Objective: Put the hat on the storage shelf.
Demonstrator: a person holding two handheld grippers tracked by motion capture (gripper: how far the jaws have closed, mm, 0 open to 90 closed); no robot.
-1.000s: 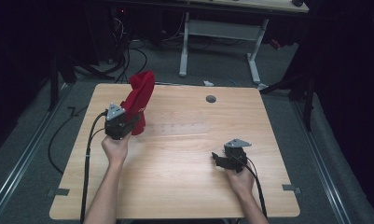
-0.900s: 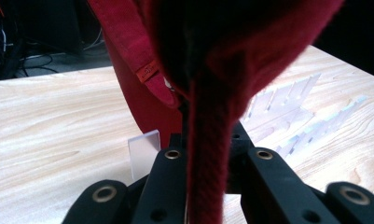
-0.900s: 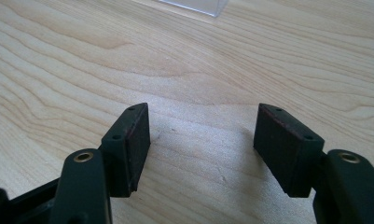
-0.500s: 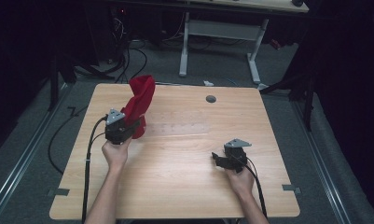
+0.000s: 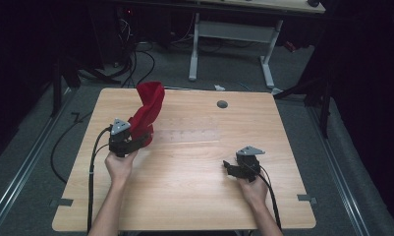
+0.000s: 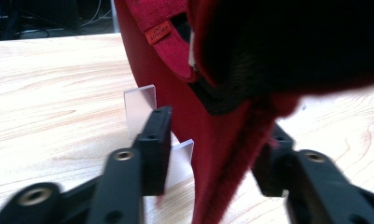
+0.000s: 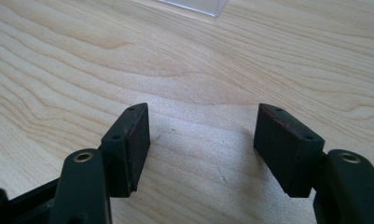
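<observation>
Barely shifted since 1 second ago, the left gripper (image 5: 135, 140) at 9 o'clock still clamps the red cloth (image 5: 148, 110), which rises slightly straighter, a soft napped twist with a small sewn label (image 6: 156, 32). Light wood-grain table (image 5: 184, 196), grey grommet (image 5: 222, 104) at 12 o'clock, dark room, grey floor, cables behind. The right gripper (image 5: 231, 167), at 4 o'clock, gapes wide, empty.

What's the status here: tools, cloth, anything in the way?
Left tool shut on red cloth, cloth lifted upright. Right tool open, holding nothing, low over table. Nothing in the way.
</observation>
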